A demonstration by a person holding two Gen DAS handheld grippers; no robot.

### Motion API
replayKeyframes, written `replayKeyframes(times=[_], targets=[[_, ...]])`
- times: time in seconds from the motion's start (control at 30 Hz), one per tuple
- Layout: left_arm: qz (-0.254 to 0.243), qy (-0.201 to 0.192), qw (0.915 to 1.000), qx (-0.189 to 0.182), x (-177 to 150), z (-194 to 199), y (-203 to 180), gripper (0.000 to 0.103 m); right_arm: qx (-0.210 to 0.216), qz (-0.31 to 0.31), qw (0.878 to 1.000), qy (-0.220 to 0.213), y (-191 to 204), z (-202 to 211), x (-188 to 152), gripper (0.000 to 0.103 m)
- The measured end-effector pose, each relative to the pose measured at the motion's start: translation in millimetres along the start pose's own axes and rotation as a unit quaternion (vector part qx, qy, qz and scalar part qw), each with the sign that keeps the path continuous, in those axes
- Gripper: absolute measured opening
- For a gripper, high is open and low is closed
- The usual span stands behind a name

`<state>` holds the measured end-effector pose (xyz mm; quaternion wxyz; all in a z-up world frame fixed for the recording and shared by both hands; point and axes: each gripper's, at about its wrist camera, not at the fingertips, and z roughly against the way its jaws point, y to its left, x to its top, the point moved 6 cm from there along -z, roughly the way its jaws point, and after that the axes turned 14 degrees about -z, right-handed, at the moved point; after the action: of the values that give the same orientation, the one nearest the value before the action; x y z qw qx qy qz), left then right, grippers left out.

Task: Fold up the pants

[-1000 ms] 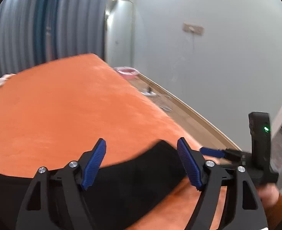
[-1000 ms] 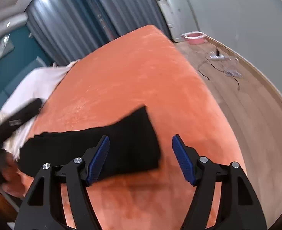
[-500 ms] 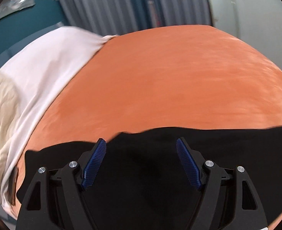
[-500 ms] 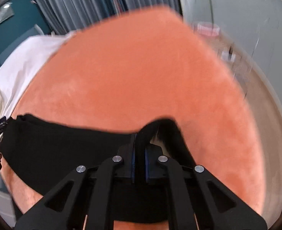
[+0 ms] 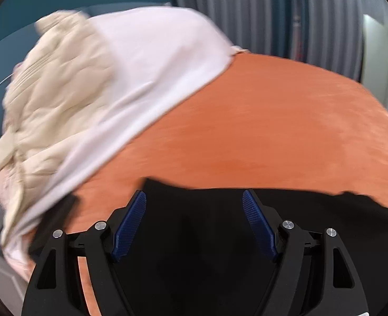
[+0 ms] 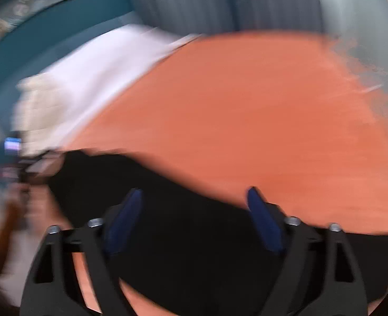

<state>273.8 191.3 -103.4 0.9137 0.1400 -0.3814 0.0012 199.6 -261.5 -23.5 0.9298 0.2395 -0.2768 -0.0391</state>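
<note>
The black pants lie flat across the near part of the orange bed cover. My left gripper is open, its blue pads spread just above the pants' upper left corner. In the blurred right wrist view the pants stretch across the bottom, and my right gripper is open over them with nothing between its pads. The left gripper shows blurred at the pants' left end in the right wrist view.
A white sheet and a cream quilted blanket are piled on the left side of the bed. Grey curtains and a teal wall stand behind. The orange cover extends far and to the right.
My right gripper was shut on a pants fold half a second ago and is now open. Both cameras swung left; the left gripper moved along the pants to the left end.
</note>
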Motion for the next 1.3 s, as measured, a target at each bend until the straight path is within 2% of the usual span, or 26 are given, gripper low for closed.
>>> replayKeyframes(times=[0.03, 0.07, 0.13, 0.2, 0.23, 0.33, 0.4, 0.43, 0.5, 0.6, 0.63, 0.67, 0.7, 0.73, 0.77, 0.87, 0.97, 1.0, 1.07, 1.1, 1.13, 1.17, 1.2, 1.23, 1.27, 1.3], targets=[[0.007, 0.003, 0.9999, 0.01, -7.5, -2.9, 19.4, 0.073, 0.037, -0.003, 0.999, 0.039, 25.2, -32.0, 2.6, 0.056], [0.012, 0.008, 0.9998, 0.016, -12.6, -9.4, 32.7, 0.073, 0.056, 0.001, 0.996, 0.07, 53.3, -71.8, 9.4, 0.056], [0.03, 0.021, 0.9992, 0.016, -30.8, -13.7, 61.4, 0.073, 0.05, 0.019, 0.994, 0.094, 88.1, -123.2, 23.6, 0.057], [0.044, 0.027, 0.9986, 0.009, -44.1, -15.8, 80.6, 0.073, 0.053, 0.016, 0.99, 0.131, 114.0, -173.6, 37.2, 0.057], [0.051, 0.032, 0.9982, 0.004, -53.0, -19.2, 90.4, 0.073, 0.051, 0.014, 0.985, 0.163, 124.9, -200.9, 39.8, 0.056], [0.05, 0.043, 0.9978, -0.008, -71.3, -28.5, 101.2, 0.073, 0.007, 0.051, 0.977, 0.208, 135.0, -238.4, 24.1, 0.055], [0.045, 0.042, 0.998, -0.015, -77.7, -31.1, 102.5, 0.073, -0.034, 0.099, 0.97, 0.22, 147.0, -251.3, 7.6, 0.019], [0.044, 0.039, 0.9981, -0.019, -79.7, -33.7, 102.6, 0.073, -0.047, 0.116, 0.969, 0.213, 151.0, -249.0, 3.8, 0.012], [0.043, 0.034, 0.9982, -0.023, -76.2, -37.8, 101.6, 0.073, -0.054, 0.122, 0.973, 0.189, 158.6, -245.4, 12.5, 0.01], [0.045, 0.023, 0.9985, -0.02, -67.6, -47.5, 102.4, 0.073, -0.021, 0.059, 0.989, 0.133, 151.0, -235.2, 52.8, 0.008], [0.043, 0.021, 0.9986, -0.023, -65.2, -51.3, 100.3, 0.073, -0.024, 0.046, 0.992, 0.118, 143.5, -237.6, 61.5, 0.0], [0.042, 0.023, 0.9986, -0.025, -64.6, -56.1, 97.9, 0.073, -0.062, 0.041, 0.992, 0.102, 126.9, -249.5, 66.5, 0.0], [0.039, 0.03, 0.9985, -0.024, -65.2, -61.5, 94.9, 0.073, -0.09, 0.032, 0.99, 0.107, 112.7, -262.6, 65.3, 0.0], [0.035, 0.041, 0.9983, -0.02, -67.8, -67.8, 92.5, 0.073, -0.102, 0.015, 0.986, 0.132, 100.0, -274.2, 58.0, 0.0], [0.034, 0.047, 0.9982, -0.018, -69.3, -69.6, 92.5, 0.073, -0.101, 0.01, 0.987, 0.127, 100.5, -273.4, 54.1, 0.0], [0.037, 0.038, 0.9983, -0.023, -74.4, -55.4, 98.0, 0.073, -0.049, 0.035, 0.996, 0.067, 124.7, -233.2, 47.4, 0.003], [0.032, 0.004, 0.9991, -0.029, -73.0, -21.9, 101.2, 0.073, -0.049, 0.071, 0.995, 0.042, 143.1, -194.9, 27.8, 0.004], [0.032, -0.006, 0.9987, -0.039, -72.4, -11.2, 98.7, 0.073, -0.048, 0.08, 0.995, 0.034, 146.0, -181.5, 16.0, 0.004], [0.032, -0.013, 0.9953, -0.091, -75.0, 5.9, 80.3, 0.076, -0.037, 0.08, 0.995, 0.036, 147.1, -165.5, -10.9, 0.004], [0.028, -0.004, 0.992, -0.123, -79.1, 8.0, 65.5, 0.081, -0.045, 0.079, 0.995, 0.033, 143.4, -159.2, -26.9, 0.004], [0.025, 0.009, 0.9896, -0.142, -83.3, 5.8, 53.6, 0.083, -0.053, 0.079, 0.995, 0.031, 143.4, -155.1, -37.2, 0.004], [0.011, 0.033, 0.9902, -0.135, -90.9, -3.1, 37.9, 0.083, -0.065, 0.072, 0.995, 0.028, 133.7, -148.0, -54.3, 0.004], [-0.01, 0.052, 0.9932, -0.104, -96.6, -13.6, 30.1, 0.084, -0.078, 0.065, 0.995, 0.024, 124.3, -141.3, -65.8, 0.004], [-0.035, 0.061, 0.9949, -0.072, -101.3, -28.0, 24.4, 0.087, -0.086, 0.057, 0.994, 0.021, 114.0, -134.3, -73.8, 0.004], [-0.036, 0.054, 0.996, -0.062, -100.9, -33.8, 25.3, 0.088, -0.093, 0.051, 0.994, 0.018, 101.0, -126.7, -76.7, 0.003], [-0.024, 0.054, 0.9967, -0.057, -97.6, -40.9, 30.7, 0.09, -0.119, 0.049, 0.992, 0.011, 88.4, -123.6, -79.7, 0.002]])
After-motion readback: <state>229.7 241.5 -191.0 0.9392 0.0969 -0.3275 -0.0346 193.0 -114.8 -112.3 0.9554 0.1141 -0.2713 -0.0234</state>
